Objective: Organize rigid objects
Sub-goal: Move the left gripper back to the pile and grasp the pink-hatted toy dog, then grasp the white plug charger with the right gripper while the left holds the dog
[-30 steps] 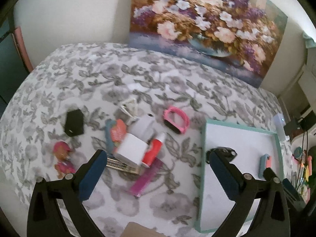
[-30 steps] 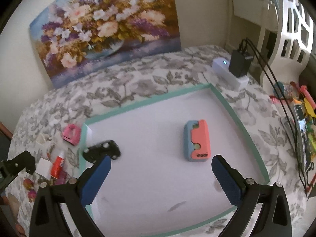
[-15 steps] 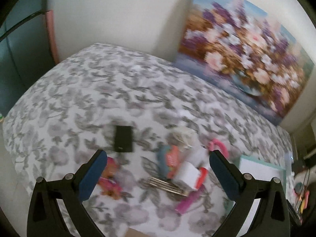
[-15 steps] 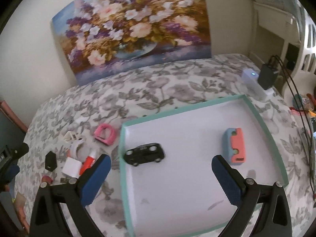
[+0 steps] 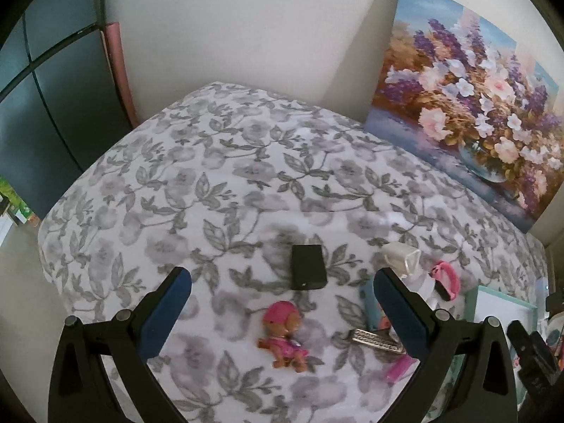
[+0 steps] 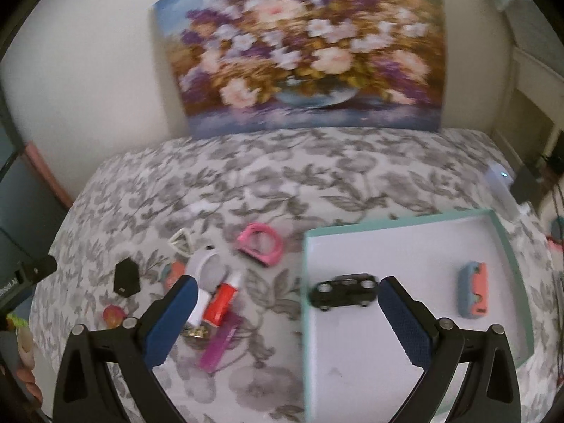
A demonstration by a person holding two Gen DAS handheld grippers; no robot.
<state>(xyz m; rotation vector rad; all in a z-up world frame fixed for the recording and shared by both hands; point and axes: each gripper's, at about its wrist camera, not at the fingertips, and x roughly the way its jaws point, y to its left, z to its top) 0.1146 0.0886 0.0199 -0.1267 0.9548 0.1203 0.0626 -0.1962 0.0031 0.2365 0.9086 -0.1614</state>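
My left gripper [image 5: 282, 310] is open and empty above the flowered bedspread; a pink doll [image 5: 283, 335] lies between its fingers and a black flat box [image 5: 307, 271] lies just beyond. My right gripper [image 6: 285, 310] is open and empty, astride the left rim of the teal tray [image 6: 305, 317]. In the tray lie a black toy car [image 6: 343, 290] and a blue-and-coral block [image 6: 473, 294]. Left of the tray is a pile: pink bracelet [image 6: 261, 244], red-and-white tube [image 6: 224, 299], white round lid [image 6: 209, 269], magenta comb [image 6: 218, 343], black box [image 6: 126, 277].
A flower painting [image 6: 303, 67] leans on the wall behind the bed. A white device [image 6: 500, 183] with cables sits at the far right bed corner. The bed's left edge [image 5: 49, 257] drops off beside a dark cabinet [image 5: 42, 98]. A metal comb [image 5: 375, 341] lies by my left gripper's right finger.
My left gripper swung left, from the pile and tray to the doll and black box. My right gripper swung left, from over the tray's middle to its left rim and the pile.
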